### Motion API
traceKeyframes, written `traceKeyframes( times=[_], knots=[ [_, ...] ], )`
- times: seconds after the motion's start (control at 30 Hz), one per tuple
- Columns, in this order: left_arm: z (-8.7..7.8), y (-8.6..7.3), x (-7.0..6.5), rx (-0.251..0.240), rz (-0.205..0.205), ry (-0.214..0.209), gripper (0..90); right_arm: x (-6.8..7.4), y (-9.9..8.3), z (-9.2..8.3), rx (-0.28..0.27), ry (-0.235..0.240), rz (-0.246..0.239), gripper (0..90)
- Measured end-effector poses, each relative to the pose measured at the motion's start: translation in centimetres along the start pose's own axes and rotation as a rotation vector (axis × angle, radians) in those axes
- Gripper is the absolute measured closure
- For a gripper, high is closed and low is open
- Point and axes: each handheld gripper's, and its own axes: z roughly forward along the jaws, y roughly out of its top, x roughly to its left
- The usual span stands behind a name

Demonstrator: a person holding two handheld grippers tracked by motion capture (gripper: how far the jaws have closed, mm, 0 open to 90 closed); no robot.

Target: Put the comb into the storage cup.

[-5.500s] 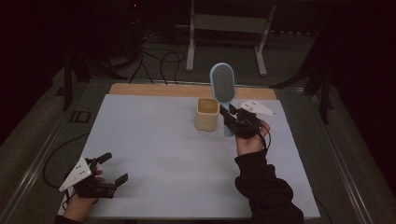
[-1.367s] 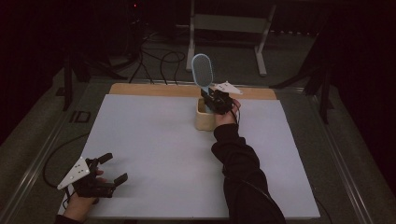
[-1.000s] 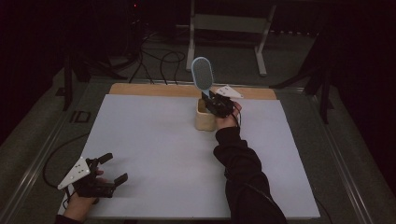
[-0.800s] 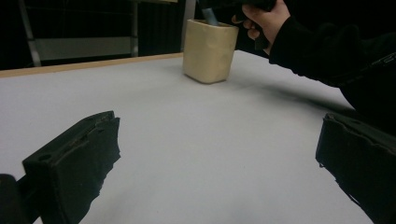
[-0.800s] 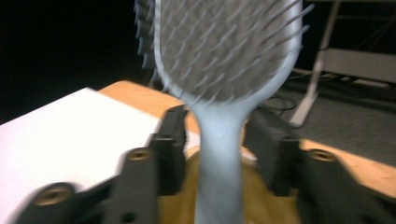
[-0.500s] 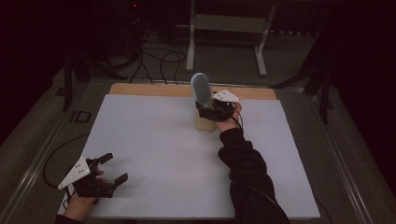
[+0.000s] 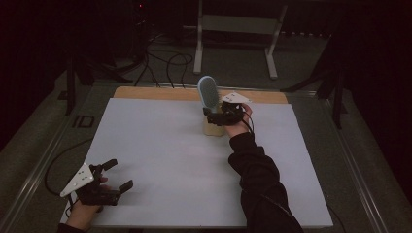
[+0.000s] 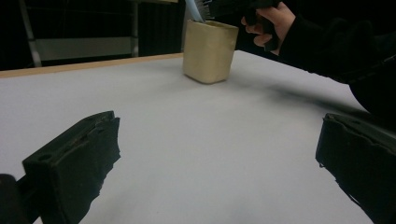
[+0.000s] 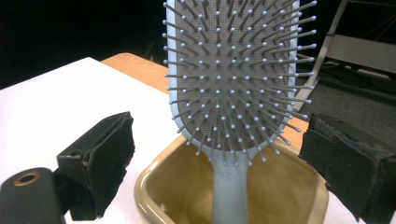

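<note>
A pale blue paddle hairbrush (image 9: 233, 70) stands upright with its handle down in a tan cup (image 9: 154, 196), its bristles facing my right gripper (image 9: 226, 154). The jaws have just been opening and now stand apart on either side of the brush without touching it. From above, the brush (image 7: 209, 93) rises out of the cup (image 7: 213, 128) at the far middle of the white table, with the right gripper (image 7: 214, 115) right beside it. My left gripper (image 7: 119, 174) rests open at the near left corner, nothing between its jaws. It faces the cup (image 8: 208, 51) from afar.
The white tabletop (image 7: 170, 160) stretches between the two hands. A wooden strip (image 7: 160, 93) runs along its far edge. Beyond it stand a metal frame (image 7: 233, 29) and loose cables (image 7: 160, 63) on the dark floor.
The right hand carried the brush from right of the cup to over it and lowered the handle in, and its jaws have come apart. The left gripper has not moved.
</note>
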Motion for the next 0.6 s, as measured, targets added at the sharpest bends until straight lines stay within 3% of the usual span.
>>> traceKeyframes(
  times=[0.17, 0.6],
  knots=[
    [0.0, 0.0, -0.1, 0.001, 0.004, 0.003, 0.0, 0.0, 0.1, 0.0, 0.017, 0.019, 0.022, 8.7],
    [0.0, 0.1, -0.1, 0.001, 0.003, 0.004, 0.0, -0.4, 0.5, -1.0, 0.042, 0.016, 0.007, 8.8]
  ],
)
